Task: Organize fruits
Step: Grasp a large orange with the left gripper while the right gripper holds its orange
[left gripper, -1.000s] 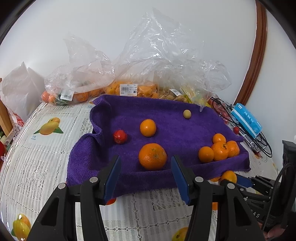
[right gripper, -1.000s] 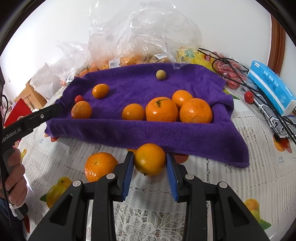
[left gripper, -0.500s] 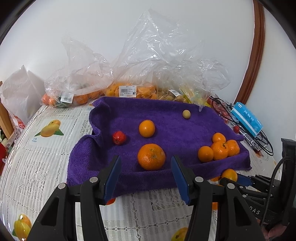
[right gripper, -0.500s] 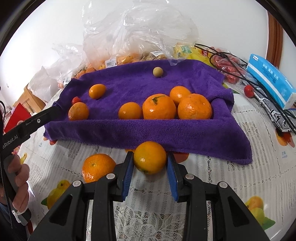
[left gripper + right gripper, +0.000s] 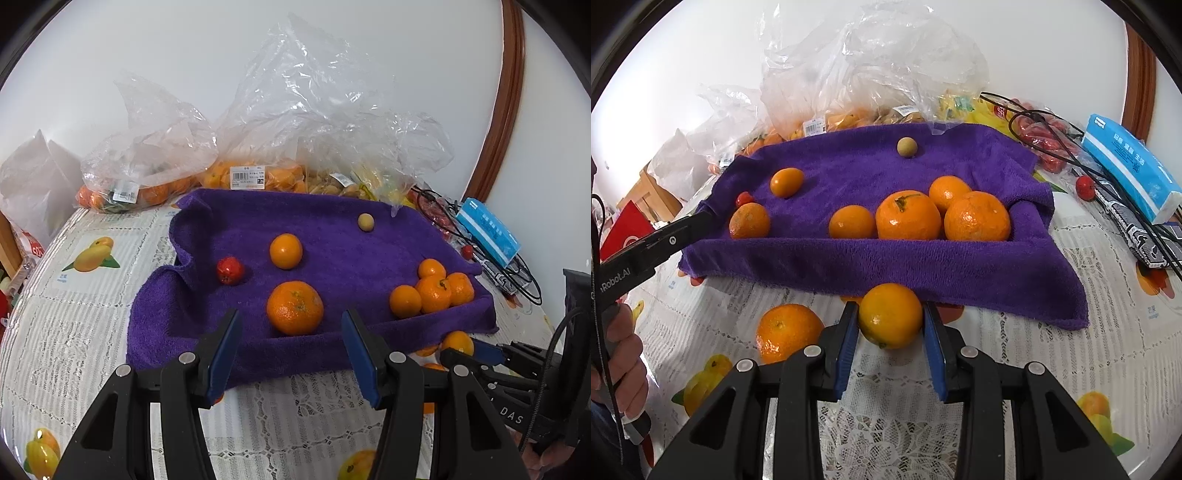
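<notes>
A purple towel (image 5: 332, 236) (image 5: 923, 266) lies on the table with several oranges on it. A group of oranges (image 5: 908, 218) (image 5: 432, 291) sits at its right front. A large orange (image 5: 294, 307), a smaller orange (image 5: 285, 251), a small red fruit (image 5: 229, 270) and a small tan fruit (image 5: 365, 222) lie apart on it. My right gripper (image 5: 890, 328) is shut on an orange (image 5: 890, 315) just before the towel's front edge. My left gripper (image 5: 290, 354) is open and empty, at the towel's near edge before the large orange.
Another orange (image 5: 788, 332) lies on the lace tablecloth left of my right gripper. Plastic bags of fruit (image 5: 258, 147) stand behind the towel. A blue box (image 5: 1130, 170), black cables and a small red fruit (image 5: 1085, 182) lie to the right.
My right gripper has carried its orange closer to the towel's front edge. The left gripper has stayed about where it was, still open.
</notes>
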`<state>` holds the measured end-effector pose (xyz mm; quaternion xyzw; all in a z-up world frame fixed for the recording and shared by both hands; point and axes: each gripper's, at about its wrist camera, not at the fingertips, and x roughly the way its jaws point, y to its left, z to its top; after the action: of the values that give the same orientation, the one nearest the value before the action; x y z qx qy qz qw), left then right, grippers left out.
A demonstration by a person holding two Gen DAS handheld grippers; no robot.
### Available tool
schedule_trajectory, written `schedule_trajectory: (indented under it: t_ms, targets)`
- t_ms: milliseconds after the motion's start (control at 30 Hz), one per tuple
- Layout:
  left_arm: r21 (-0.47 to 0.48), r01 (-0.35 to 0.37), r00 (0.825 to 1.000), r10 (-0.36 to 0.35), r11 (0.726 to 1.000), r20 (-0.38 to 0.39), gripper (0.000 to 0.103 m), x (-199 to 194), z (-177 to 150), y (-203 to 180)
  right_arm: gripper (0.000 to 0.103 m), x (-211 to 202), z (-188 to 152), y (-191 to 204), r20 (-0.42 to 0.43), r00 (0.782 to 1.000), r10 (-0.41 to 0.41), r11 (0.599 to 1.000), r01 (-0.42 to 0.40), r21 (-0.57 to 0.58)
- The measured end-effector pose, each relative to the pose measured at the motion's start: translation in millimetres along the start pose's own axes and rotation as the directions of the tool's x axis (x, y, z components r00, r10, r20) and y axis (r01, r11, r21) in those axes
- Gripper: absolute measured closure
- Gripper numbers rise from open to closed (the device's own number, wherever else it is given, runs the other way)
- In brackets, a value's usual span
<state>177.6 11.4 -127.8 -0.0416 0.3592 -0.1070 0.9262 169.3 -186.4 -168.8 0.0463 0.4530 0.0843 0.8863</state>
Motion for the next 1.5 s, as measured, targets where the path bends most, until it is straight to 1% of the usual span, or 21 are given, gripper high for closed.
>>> schedule_trajectory:
  t_ms: [200, 433, 500, 767, 933, 1033, 1200, 1267, 1300, 1400, 1467, 1500]
  targets:
    - [0.002, 0.007, 1.0, -0.007, 1.0, 0.006, 0.049, -3.1, -0.5, -2.0, 0.068, -17.8, 2.3, -5.6, 0.056, 0.998, -0.006, 1.0, 0.005, 0.018]
    - [0.015, 0.03, 1.0, -0.03, 0.999, 0.002, 0.049, -10.9, -7.8, -14.5, 0.068, -45.4, -1.8, -20.1, 0.096, 0.995, -0.011, 0.997, 0.003, 0.078]
    - [0.023, 0.036, 0.999, -0.036, 0.999, -0.002, 0.049, -13.2, -12.4, -18.9, 0.068, -52.6, -5.0, -22.5, 0.098, 0.995, -0.024, 0.996, 0.015, 0.083]
    - [0.08, 0.102, 0.992, -0.096, 0.992, -0.079, 0.049, -11.1, -31.2, -50.2, 0.068, -80.6, -21.7, -37.6, 0.1, 0.991, -0.091, 0.991, 0.081, 0.103]
    - [0.081, 0.168, 0.98, -0.157, 0.983, -0.123, 0.049, -7.1, -37.9, -69.1, 0.068, -97.8, -29.5, -47.1, 0.119, 0.983, -0.137, 0.987, 0.125, 0.103]
    - [0.098, 0.178, 0.977, -0.164, 0.979, -0.137, 0.049, -3.6, -40.4, -82.7, 0.068, -104.5, -33.3, -53.0, 0.126, 0.98, -0.151, 0.985, 0.139, 0.103]
    - [0.132, 0.162, 0.977, -0.14, 0.978, -0.163, 0.049, 6.1, -43.6, -101.4, 0.068, -109.5, -39.0, -61.9, 0.13, 0.977, -0.168, 0.982, 0.155, 0.105]
    - [0.149, 0.126, 0.98, -0.1, 0.981, -0.171, 0.049, 10.6, -44.6, -107.0, 0.068, -110.0, -41.6, -65.2, 0.128, 0.978, -0.163, 0.983, 0.15, 0.109]
    - [0.153, 0.115, 0.98, -0.087, 0.982, -0.176, 0.049, 13.2, -45.1, -109.1, 0.068, -109.7, -42.8, -66.5, 0.127, 0.979, -0.161, 0.983, 0.147, 0.11]
    - [0.141, 0.11, 0.977, -0.081, 0.984, -0.196, 0.049, 20.8, -46.6, -110.9, 0.068, -108.7, -46.4, -68.9, 0.126, 0.981, -0.15, 0.984, 0.136, 0.114]
    - [0.14, 0.084, 0.978, -0.055, 0.987, -0.202, 0.06, 25.3, -47.8, -110.5, 0.068, -105.7, -47.6, -68.3, 0.124, 0.983, -0.138, 0.986, 0.125, 0.11]
    - [0.137, 0.077, 0.978, -0.048, 0.988, -0.204, 0.062, 26.2, -48.0, -109.8, 0.068, -104.3, -47.9, -67.4, 0.122, 0.983, -0.135, 0.987, 0.122, 0.108]
